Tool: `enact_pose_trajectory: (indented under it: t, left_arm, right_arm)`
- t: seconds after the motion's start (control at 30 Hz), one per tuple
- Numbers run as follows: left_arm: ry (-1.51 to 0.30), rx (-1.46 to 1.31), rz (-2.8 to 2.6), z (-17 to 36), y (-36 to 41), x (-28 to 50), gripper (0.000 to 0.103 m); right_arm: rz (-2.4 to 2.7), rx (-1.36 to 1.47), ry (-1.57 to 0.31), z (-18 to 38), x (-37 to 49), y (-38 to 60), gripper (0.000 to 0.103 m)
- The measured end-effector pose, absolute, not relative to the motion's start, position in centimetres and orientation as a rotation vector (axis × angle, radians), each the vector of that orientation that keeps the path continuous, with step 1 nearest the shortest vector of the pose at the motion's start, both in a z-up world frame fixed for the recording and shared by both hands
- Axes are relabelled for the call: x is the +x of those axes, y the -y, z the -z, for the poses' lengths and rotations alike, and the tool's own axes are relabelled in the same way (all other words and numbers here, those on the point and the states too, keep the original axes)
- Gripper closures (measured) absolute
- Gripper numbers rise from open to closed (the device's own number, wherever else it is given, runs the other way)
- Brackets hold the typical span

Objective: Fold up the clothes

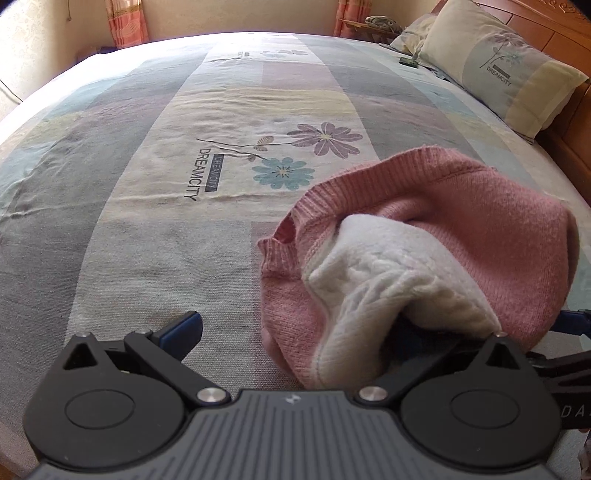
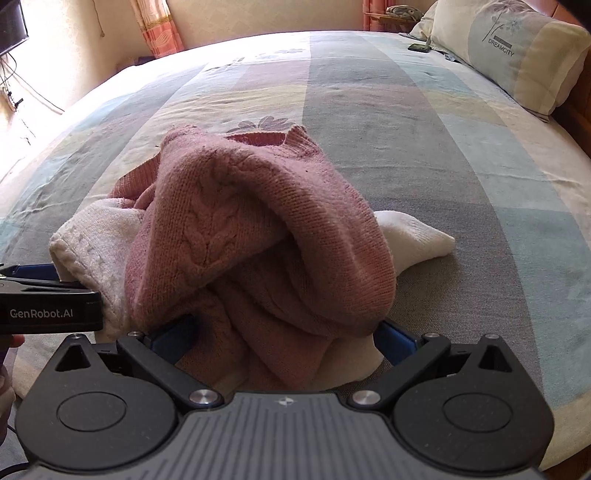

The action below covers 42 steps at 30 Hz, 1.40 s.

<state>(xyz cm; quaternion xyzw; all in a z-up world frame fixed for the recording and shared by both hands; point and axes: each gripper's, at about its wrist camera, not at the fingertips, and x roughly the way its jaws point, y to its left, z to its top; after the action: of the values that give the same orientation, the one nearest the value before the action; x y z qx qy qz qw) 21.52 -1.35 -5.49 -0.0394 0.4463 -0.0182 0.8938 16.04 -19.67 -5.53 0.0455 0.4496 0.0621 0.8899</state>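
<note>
A wide bed (image 1: 129,229) is seen filling both views, covered by a sheet of pastel blocks in grey, cream, pale blue and mauve, printed with purple and blue flowers (image 1: 303,155). At the far right a pillow (image 1: 506,70) in matching fabric is propped against a wooden headboard (image 1: 565,33), and a small dark object (image 2: 419,47), too small to be identified, is laid on the sheet near it. Pale walls and orange-pink curtains (image 1: 127,22) are seen beyond the bed, where strong light washes out the far edge. A pink and white cable-knit sweater (image 2: 240,236) is bunched in a heap on the near part of the bed. In the left wrist view the left gripper (image 1: 295,332) is spread wide, its one visible blue finger (image 1: 184,326) resting clear on the sheet, while the other finger is hidden under the white folds; whether cloth is actually held cannot be told. In the right wrist view the right gripper (image 2: 284,336) is likewise opened wide, its blue fingers set at either side of the heap's near edge, with pink knit lying between them; no pinch is seen. The left gripper is seen there at the left edge, touching the white part. "DREAMCITY" is printed on the sheet and on the pillow, and "GenRobot.AI" is read on the left gripper's side.
</note>
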Motion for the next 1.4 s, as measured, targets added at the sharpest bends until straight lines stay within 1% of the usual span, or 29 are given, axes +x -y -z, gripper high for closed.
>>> enact_pose_trajectory:
  t: [0.07, 0.17, 0.33, 0.43, 0.5, 0.63, 0.83, 0.97, 1.13, 1.23, 1.33, 1.37, 1.4]
  left_arm:
    - [-0.898, -0.117, 0.064, 6.2, 0.8, 21.6, 0.0]
    - [-0.843, -0.139, 0.128, 7.0, -0.1, 21.1, 0.0]
    - [-0.848, -0.072, 0.17, 6.9, 0.2, 21.2, 0.0]
    - [-0.851, -0.01, 0.162, 6.0, 0.7, 20.8, 0.0]
    - [-0.849, 0.031, 0.157, 5.3, 0.9, 20.5, 0.0]
    - [-0.854, 0.043, 0.16, 4.8, 0.4, 20.0, 0.001]
    - [-0.876, 0.045, 0.156, 4.9, 0.6, 20.3, 0.001]
    - [-0.883, 0.064, 0.156, 4.8, 0.9, 20.6, 0.0]
    - [-0.888, 0.06, 0.148, 4.8, 0.4, 20.5, 0.0]
    - [-0.895, 0.047, 0.146, 4.9, 0.0, 20.3, 0.0]
    - [-0.9, 0.038, 0.154, 4.9, -0.3, 20.0, 0.0]
    - [-0.901, 0.036, 0.156, 4.9, -0.4, 20.0, 0.0]
    - [-0.902, 0.035, 0.159, 4.9, -0.5, 19.9, 0.0]
  right_arm:
    - [-0.145, 0.096, -0.913, 6.0, 16.2, 19.7, 0.0]
    - [-0.174, 0.061, -0.832, 6.6, 15.1, 19.7, 0.0]
    - [-0.217, -0.02, -0.767, 7.0, 13.4, 19.8, 0.0]
    - [-0.209, -0.026, -0.765, 6.1, 12.9, 20.2, 0.0]
    - [-0.193, -0.077, -0.73, 5.1, 12.2, 20.4, 0.0]
    - [-0.144, -0.127, -0.692, 3.9, 11.6, 21.7, 0.0]
    - [-0.301, 0.014, -0.725, 4.1, 12.7, 24.8, 0.0]
    - [-0.444, 0.043, -0.733, 4.2, 13.7, 24.7, 0.0]
    - [-0.622, 0.1, -0.681, 2.0, 13.6, 23.7, 0.0]
    - [-0.729, 0.103, -0.63, 0.4, 13.2, 23.2, 0.0]
    - [-0.743, 0.03, -0.654, 0.7, 13.7, 22.6, 0.0]
    - [-0.736, 0.011, -0.671, 1.0, 14.1, 22.6, 0.003]
    - [-0.729, -0.005, -0.688, 1.3, 14.4, 22.7, 0.01]
